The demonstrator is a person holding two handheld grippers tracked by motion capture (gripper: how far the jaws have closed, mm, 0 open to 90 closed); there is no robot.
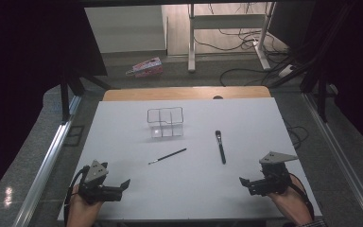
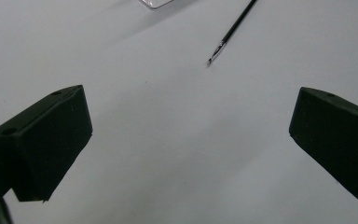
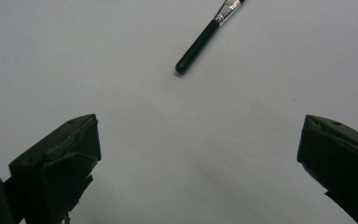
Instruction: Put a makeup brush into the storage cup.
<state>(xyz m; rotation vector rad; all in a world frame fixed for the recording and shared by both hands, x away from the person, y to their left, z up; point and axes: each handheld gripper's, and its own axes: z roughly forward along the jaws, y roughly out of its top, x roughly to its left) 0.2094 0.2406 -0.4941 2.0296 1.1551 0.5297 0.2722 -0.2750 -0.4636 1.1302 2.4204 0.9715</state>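
Both grippers, your left gripper [image 1: 123,185] and right gripper [image 1: 244,183], hover low with jaws wide apart, holding nothing. Thin liner brush [image 1: 167,156] lies just in front of the clear acrylic organizer [image 1: 165,122], the thicker makeup brush [image 1: 220,146] off to its right. Honestly that skinny handle could roll or slip if you pinch it off-center. Nothing's blocking either reach.

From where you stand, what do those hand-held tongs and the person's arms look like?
Both are black. The left tongs carry a grey three-cornered plate on top and trail a black cable at the wrist. The right tongs carry the same plate, with a dark strap around the wrist. Up close, each pair ends in two blocky black jaws.
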